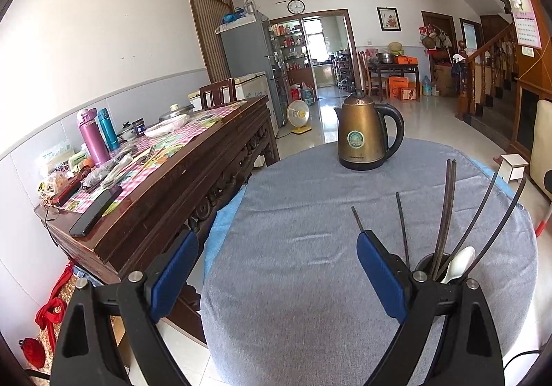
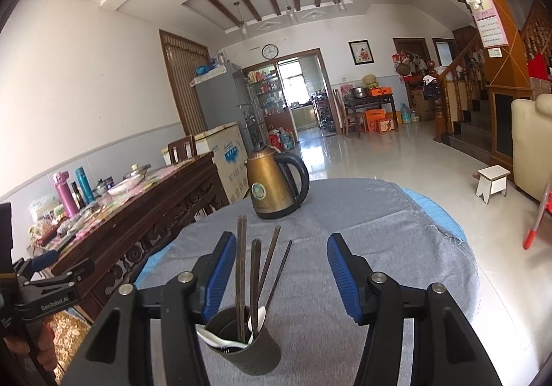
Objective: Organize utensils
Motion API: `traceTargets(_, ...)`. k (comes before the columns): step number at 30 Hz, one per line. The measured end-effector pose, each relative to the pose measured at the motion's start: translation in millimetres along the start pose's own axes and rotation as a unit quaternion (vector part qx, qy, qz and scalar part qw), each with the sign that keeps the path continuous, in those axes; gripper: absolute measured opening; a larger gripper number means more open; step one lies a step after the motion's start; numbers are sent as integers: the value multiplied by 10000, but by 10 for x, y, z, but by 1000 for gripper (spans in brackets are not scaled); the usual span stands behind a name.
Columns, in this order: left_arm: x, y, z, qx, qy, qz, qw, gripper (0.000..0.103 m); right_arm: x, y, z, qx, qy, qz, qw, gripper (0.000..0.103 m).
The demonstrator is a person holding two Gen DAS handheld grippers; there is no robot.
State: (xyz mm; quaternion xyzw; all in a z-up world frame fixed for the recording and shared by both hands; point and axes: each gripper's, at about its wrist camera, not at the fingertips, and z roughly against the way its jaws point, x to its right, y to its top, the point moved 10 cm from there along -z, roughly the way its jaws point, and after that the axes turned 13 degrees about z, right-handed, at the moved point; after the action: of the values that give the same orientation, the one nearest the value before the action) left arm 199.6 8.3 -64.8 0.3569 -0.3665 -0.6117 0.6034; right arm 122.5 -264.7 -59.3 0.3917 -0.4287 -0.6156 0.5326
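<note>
A dark perforated utensil cup (image 2: 241, 348) stands on the grey-clothed round table (image 2: 396, 230), low in the right wrist view. Several dark chopsticks (image 2: 241, 265) and white spoons (image 2: 214, 339) stick out of it. My right gripper (image 2: 283, 272) is open; the chopsticks rise close beside its left pad, and nothing is pinched. In the left wrist view my left gripper (image 1: 276, 268) is open and empty over the cloth. There the cup (image 1: 431, 263), with chopsticks (image 1: 448, 206) and a spoon (image 1: 460, 260), sits half hidden behind its right finger.
A bronze electric kettle (image 1: 365, 134) stands at the table's far side. A carved wooden sideboard (image 1: 193, 158) on the left holds bottles, dishes and a phone (image 1: 95, 211). A white stool (image 2: 491, 179) and stairs lie to the right. A hand (image 2: 20, 344) shows at the left edge.
</note>
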Motion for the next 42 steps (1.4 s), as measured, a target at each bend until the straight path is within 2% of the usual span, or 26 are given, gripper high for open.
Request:
traceTargets(19, 57, -264, -108, -322, -32, -86, 9994, 93, -178, -346, -124, -522, 293, 238, 9979, 62)
traceTargets(29, 30, -287, -139, -383, -21, -46, 9993, 93, -361, -439, -168, -636, 429, 403, 9962, 62)
traceTargets(42, 8, -327, -203, -460, 4, -25, 9989, 93, -374, -485, -188, -683, 436, 394, 9959, 63)
